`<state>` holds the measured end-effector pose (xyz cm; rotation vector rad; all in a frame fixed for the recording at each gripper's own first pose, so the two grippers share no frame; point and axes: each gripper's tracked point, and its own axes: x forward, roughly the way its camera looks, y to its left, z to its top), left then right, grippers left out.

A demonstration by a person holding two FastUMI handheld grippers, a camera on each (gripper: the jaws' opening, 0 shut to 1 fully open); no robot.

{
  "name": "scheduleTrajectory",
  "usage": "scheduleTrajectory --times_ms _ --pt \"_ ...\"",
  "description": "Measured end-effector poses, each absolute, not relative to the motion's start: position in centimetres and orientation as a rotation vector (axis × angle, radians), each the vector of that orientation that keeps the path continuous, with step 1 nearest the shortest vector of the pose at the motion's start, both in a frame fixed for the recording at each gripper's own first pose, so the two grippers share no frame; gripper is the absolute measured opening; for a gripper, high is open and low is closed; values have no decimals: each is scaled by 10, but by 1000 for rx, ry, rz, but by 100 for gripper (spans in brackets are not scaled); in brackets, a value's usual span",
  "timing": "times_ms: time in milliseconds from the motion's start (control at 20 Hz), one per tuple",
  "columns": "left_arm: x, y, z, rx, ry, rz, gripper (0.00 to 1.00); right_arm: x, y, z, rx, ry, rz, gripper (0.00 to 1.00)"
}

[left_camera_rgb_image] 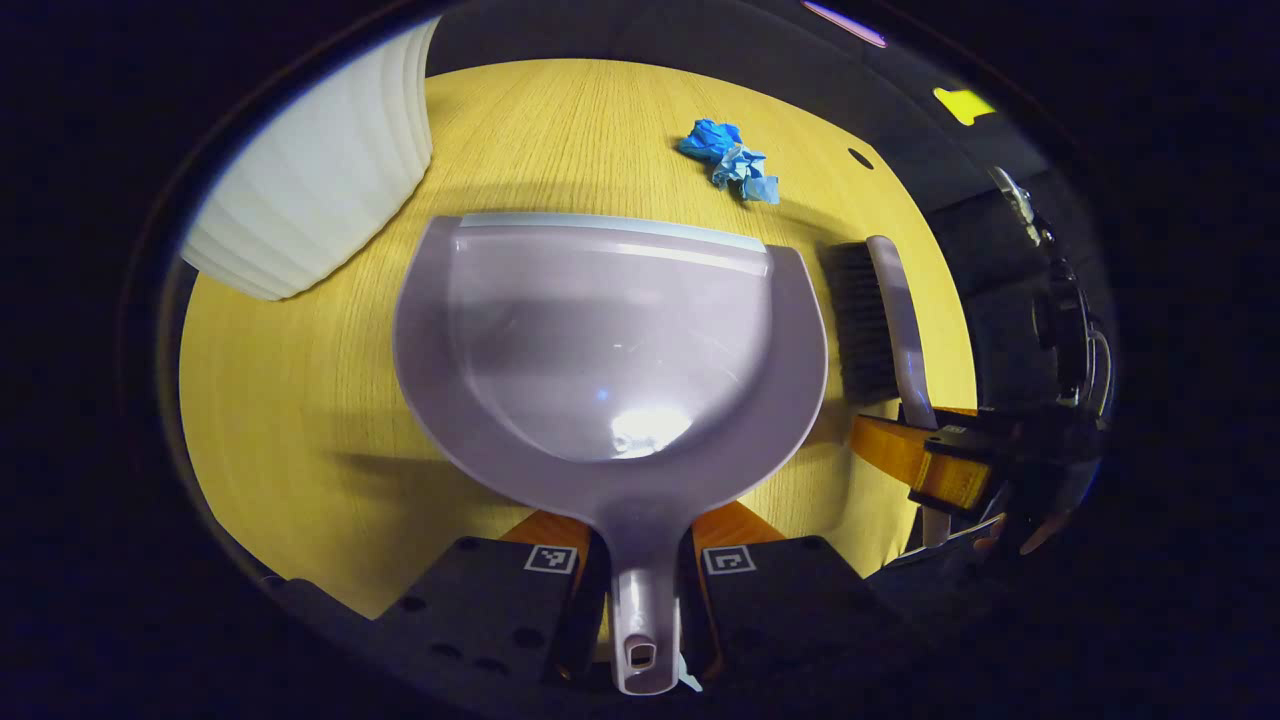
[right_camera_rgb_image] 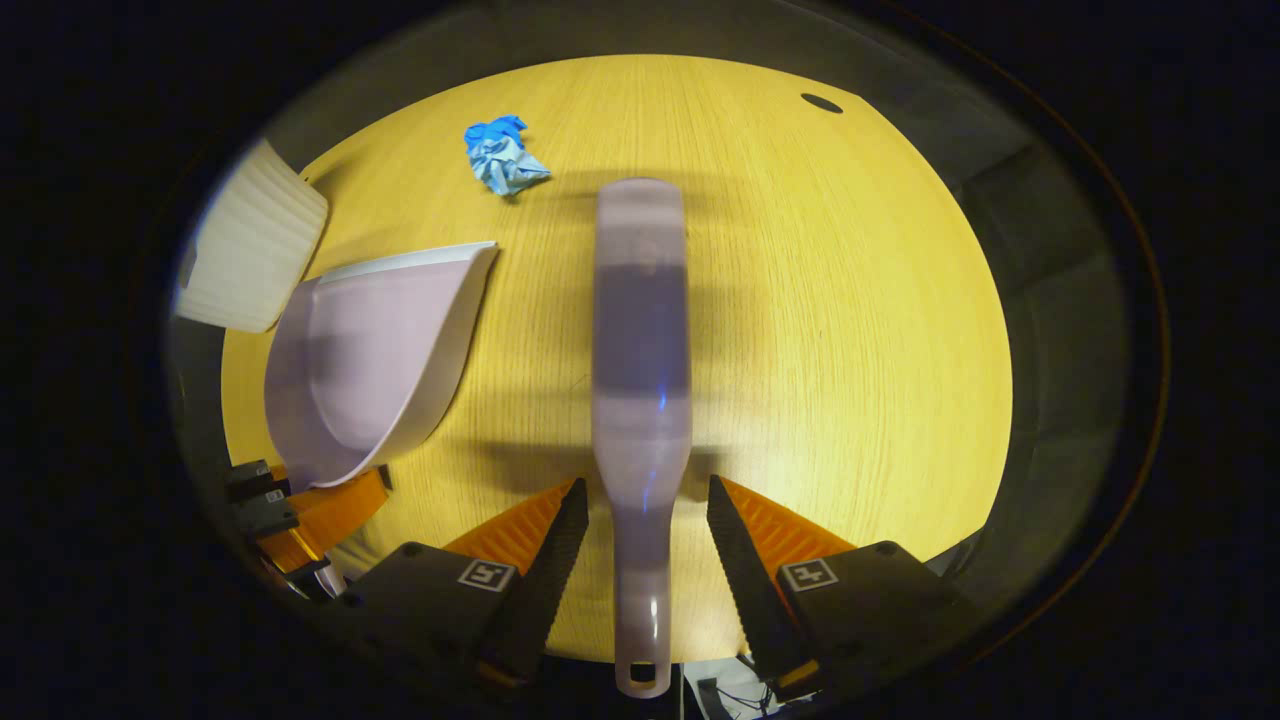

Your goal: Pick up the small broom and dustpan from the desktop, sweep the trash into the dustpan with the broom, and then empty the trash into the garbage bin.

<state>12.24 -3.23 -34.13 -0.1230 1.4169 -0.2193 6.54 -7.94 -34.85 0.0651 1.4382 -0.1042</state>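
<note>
A pale lilac dustpan (left_camera_rgb_image: 610, 330) lies ahead of my left gripper (left_camera_rgb_image: 640, 530), which is shut on its handle, mouth toward a crumpled blue wad of trash (left_camera_rgb_image: 730, 160). The small broom (left_camera_rgb_image: 890, 320) sits right of the pan, bristles down. In the right gripper view the broom (right_camera_rgb_image: 640, 330) runs straight ahead, its handle between the fingers of my right gripper (right_camera_rgb_image: 645, 485). That gripper is open, a thin gap on each side. The dustpan (right_camera_rgb_image: 370, 360) and my left gripper (right_camera_rgb_image: 300, 510) are at the left there, the trash (right_camera_rgb_image: 505, 155) far ahead.
A white ribbed garbage bin (left_camera_rgb_image: 320, 170) stands at the far left of the yellow wooden desktop (left_camera_rgb_image: 300, 420); it is also at the left in the right gripper view (right_camera_rgb_image: 250, 250). A small dark hole (right_camera_rgb_image: 822, 102) marks the desktop's far right.
</note>
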Motion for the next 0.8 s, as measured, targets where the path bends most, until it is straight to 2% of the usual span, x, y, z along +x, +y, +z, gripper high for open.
scheduleTrajectory --times_ms 50,100,150,200,250,300,400,450,650,800 --pt "122 -32 -342 -127 1415 -221 30 68 -83 -352 46 1442 -93 67" --pt "122 -32 -341 -132 1413 -223 29 69 -82 -349 51 1448 -83 71" --pt "121 -32 -341 -136 1411 -223 30 73 -78 -351 64 1453 -63 60" --pt "121 -32 -341 -137 1409 -224 30 75 -74 -353 86 1462 -43 63" --pt "120 -31 -340 -133 1410 -228 30 77 -74 -355 91 1476 -41 43" --pt "120 -31 -340 -124 1412 -239 30 80 -72 -353 88 1481 -20 33" --pt "121 -31 -341 -130 1402 -257 29 83 -75 -353 35 1499 35 32" --pt "121 -31 -341 -140 1387 -262 30 86 -77 -353 4 1496 52 28" --pt "115 -20 -339 -107 1395 -281 29 101 -78 -348 -15 1477 100 28" --pt "117 -1 -338 26 1429 -311 31 144 -92 -337 -79 1433 121 28"
